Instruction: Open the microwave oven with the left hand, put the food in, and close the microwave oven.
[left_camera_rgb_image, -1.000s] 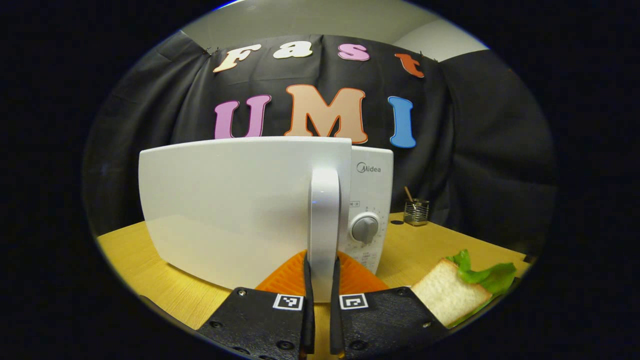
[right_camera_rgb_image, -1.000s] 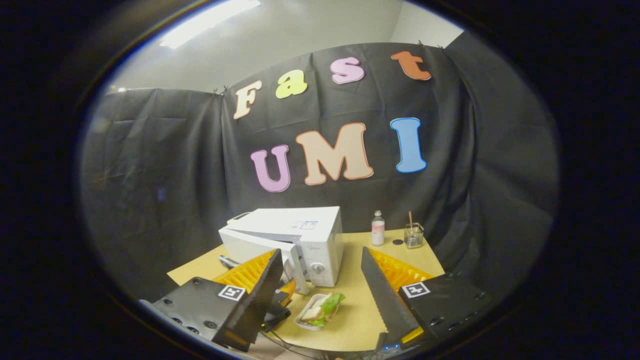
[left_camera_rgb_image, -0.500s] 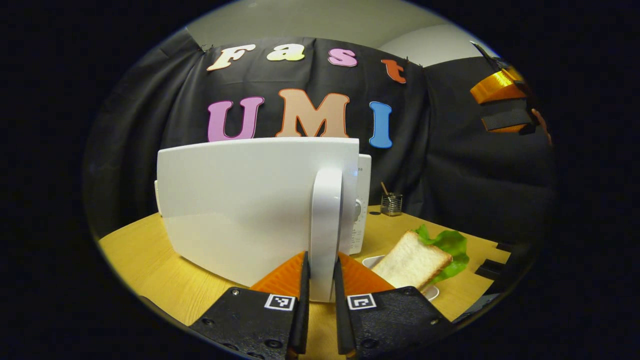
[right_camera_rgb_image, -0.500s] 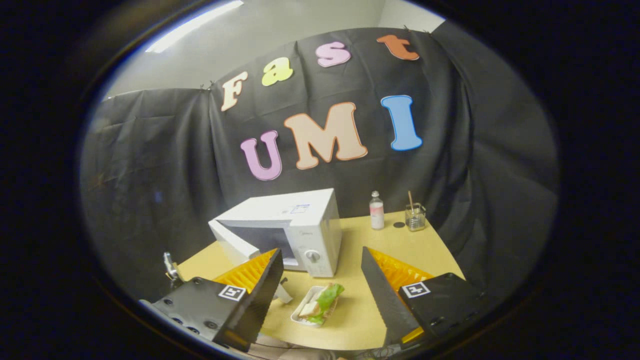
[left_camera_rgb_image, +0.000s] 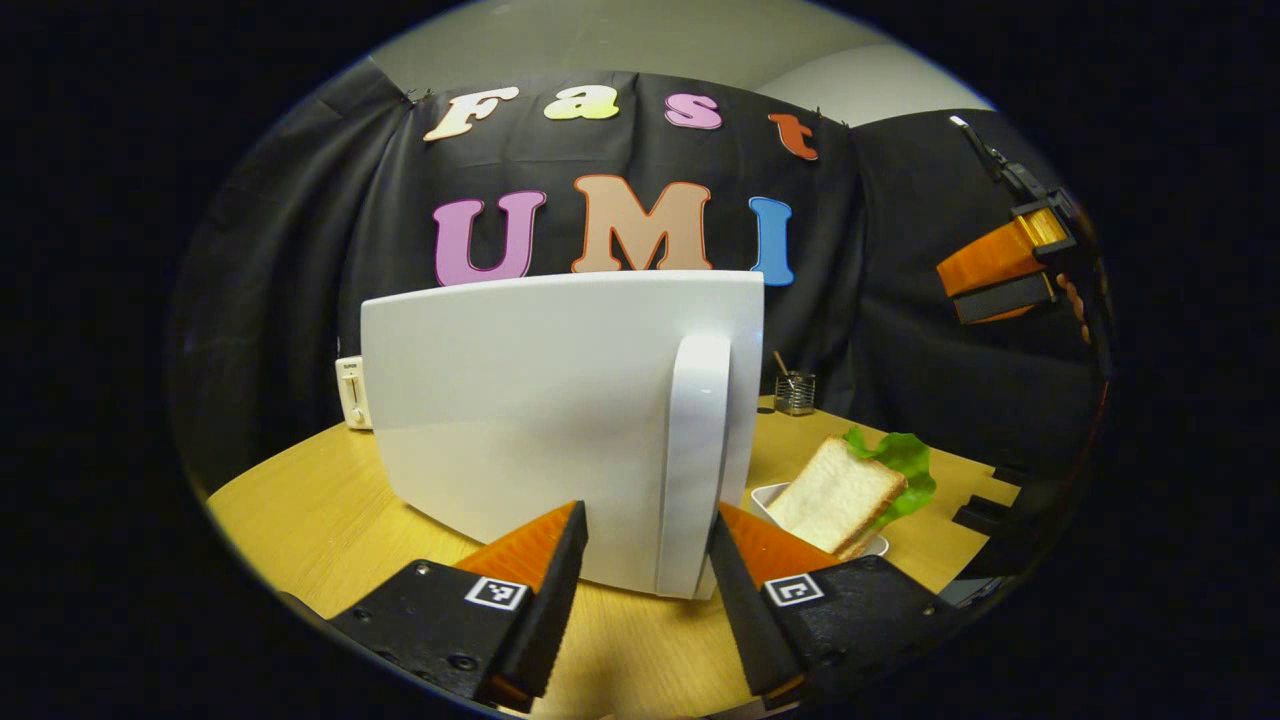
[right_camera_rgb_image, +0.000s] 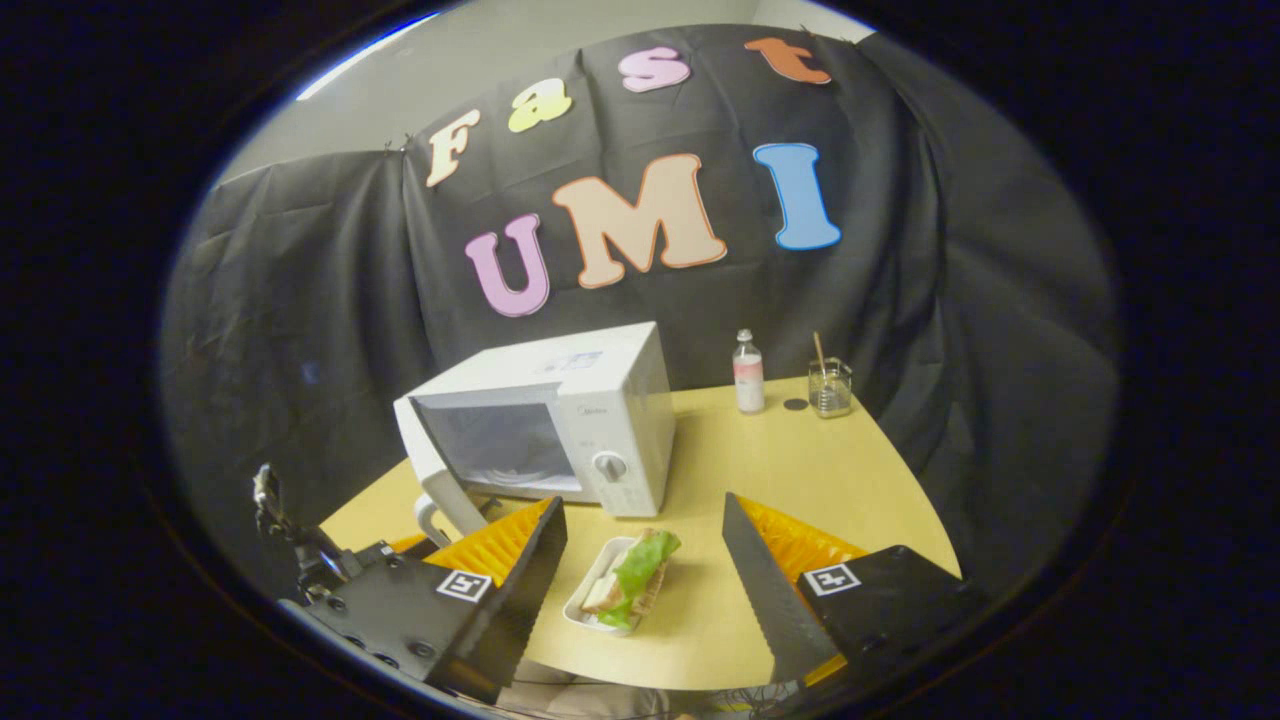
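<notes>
The white microwave (right_camera_rgb_image: 590, 400) stands on the wooden table (right_camera_rgb_image: 800, 470) with its door (left_camera_rgb_image: 530, 420) swung wide and the cavity (right_camera_rgb_image: 495, 445) exposed. My left gripper (left_camera_rgb_image: 648, 512) is open; the door's upright handle (left_camera_rgb_image: 695, 450) stands between its fingers, close to the right one. The food is a sandwich (right_camera_rgb_image: 628, 578) of bread and lettuce in a white dish (right_camera_rgb_image: 585, 600), in front of the microwave. It also lies right of the door as the sandwich (left_camera_rgb_image: 835, 490) in the left gripper view. My right gripper (right_camera_rgb_image: 642, 505) hovers open above the dish, holding nothing.
A small bottle (right_camera_rgb_image: 747, 370) and a glass cup with a stick (right_camera_rgb_image: 830, 385) stand at the table's far edge. A small white box (left_camera_rgb_image: 350, 392) sits behind the door on the left. The right gripper (left_camera_rgb_image: 1000, 270) hangs high on the right.
My left gripper has opened and let go of the door handle, and the door has swung wider. The right gripper has tilted down toward the microwave and the dish.
</notes>
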